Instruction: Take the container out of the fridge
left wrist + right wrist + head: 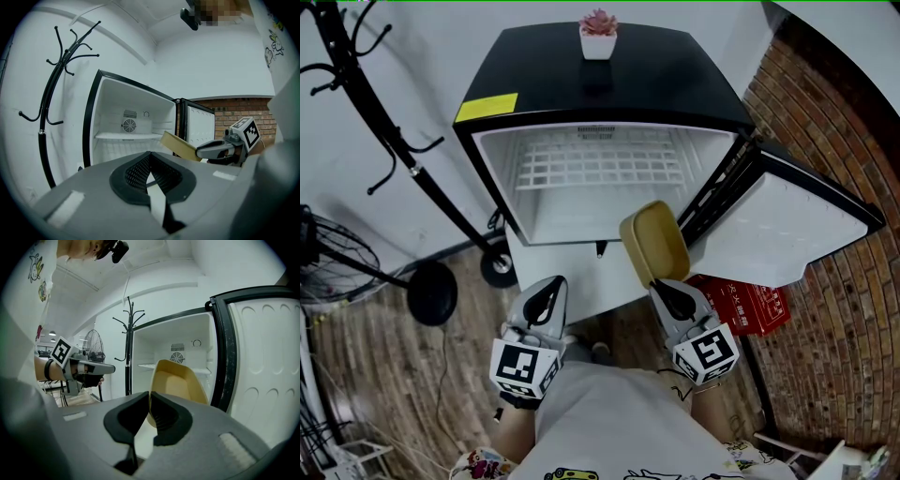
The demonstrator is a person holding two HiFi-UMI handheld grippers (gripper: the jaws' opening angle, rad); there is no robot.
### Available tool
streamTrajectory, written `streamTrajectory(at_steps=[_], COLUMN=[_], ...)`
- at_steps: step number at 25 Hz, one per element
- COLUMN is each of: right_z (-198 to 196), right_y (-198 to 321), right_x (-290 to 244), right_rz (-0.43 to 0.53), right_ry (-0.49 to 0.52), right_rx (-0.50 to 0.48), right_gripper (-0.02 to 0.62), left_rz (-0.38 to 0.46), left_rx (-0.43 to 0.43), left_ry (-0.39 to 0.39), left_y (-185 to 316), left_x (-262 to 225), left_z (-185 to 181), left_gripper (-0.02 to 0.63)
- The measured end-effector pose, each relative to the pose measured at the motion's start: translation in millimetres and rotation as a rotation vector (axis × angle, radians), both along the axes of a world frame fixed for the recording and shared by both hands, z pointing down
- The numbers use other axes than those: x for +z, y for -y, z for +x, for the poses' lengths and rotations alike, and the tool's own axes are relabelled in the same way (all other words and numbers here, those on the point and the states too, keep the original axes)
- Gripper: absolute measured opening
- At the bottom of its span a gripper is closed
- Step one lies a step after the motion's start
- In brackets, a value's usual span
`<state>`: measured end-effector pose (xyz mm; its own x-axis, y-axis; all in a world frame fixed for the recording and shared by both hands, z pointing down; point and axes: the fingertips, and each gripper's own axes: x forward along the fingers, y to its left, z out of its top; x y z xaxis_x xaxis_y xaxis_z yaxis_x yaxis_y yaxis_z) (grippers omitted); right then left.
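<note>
Head view looks down on one small black fridge (600,84) with its door (787,225) swung open to the right. One tan container (654,246) hangs in front of the opening, at its right side near the hinge and clear of the cabinet, so I judge it already out of the fridge. The right gripper (662,284) holds it. Its jaws are nearly together and pinch the container's near rim, and the right gripper view shows the thin wall between the pads, with the hollow side turned toward the camera. The rim seems the only purchase on so broad a thing. The left gripper (551,286) sits to the left, well apart from the container, its jaws fully closed on nothing. It is probably kept back to stay out of the way. Inside the fridge I count one wire shelf (600,167), which is bare. One potted plant (598,36) stands on top. There are two grippers in all.
</note>
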<state>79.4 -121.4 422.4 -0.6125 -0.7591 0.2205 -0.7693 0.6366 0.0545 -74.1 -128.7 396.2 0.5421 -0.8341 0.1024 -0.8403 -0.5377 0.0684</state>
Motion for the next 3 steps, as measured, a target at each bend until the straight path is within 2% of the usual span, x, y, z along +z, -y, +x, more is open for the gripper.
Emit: streamTrajectory(at_steps=[3], right_z=[-1.1], right_y=[-0.1], right_x=[1.5], right_rz=[-0.003], right_ry=[-0.004], right_rx=[-0.003], right_gripper=[0.017], left_rz=[-0.001], left_rx=[0.001], left_ry=[0.000], left_y=[1.0], left_x=[1.1], left_z=[-0.6], left_gripper=[0.000])
